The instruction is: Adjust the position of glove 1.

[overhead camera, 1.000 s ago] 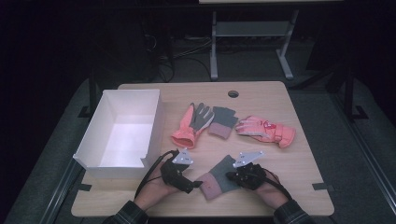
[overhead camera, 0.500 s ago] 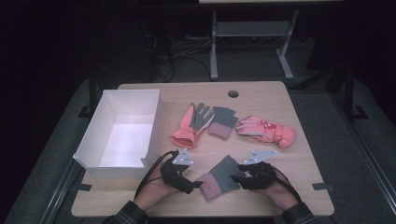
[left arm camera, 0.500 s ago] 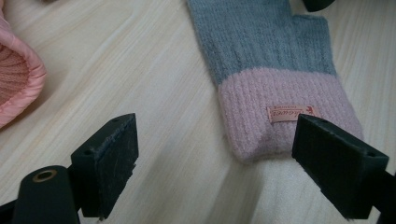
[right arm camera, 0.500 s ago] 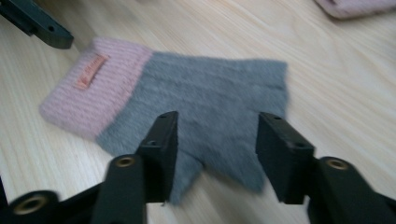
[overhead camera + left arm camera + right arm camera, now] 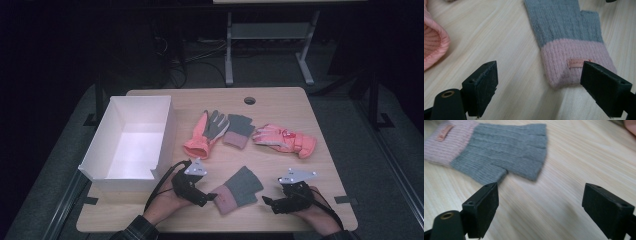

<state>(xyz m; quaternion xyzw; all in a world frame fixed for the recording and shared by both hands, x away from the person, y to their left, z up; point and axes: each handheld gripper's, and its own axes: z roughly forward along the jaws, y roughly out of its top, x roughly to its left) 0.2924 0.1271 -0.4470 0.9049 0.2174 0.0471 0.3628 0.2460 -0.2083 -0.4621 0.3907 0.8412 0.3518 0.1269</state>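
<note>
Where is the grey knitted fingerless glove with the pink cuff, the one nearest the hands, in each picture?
High view: the grey knitted fingerless glove with the pink cuff lies bottom centre, between the two grippers.
Left gripper view: upper right, cuff nearest the camera.
Right gripper view: upper left, finger end nearest the camera.
Shared landmark: the small pink label on the cuff, which the right gripper view also has at top left.

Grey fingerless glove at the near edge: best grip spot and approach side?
Take the grey glove by its pink cuff: thick ribbed band, end facing the left gripper, whose open fingers already bracket it. Come in low from that side; it lies flat on the table.
</note>
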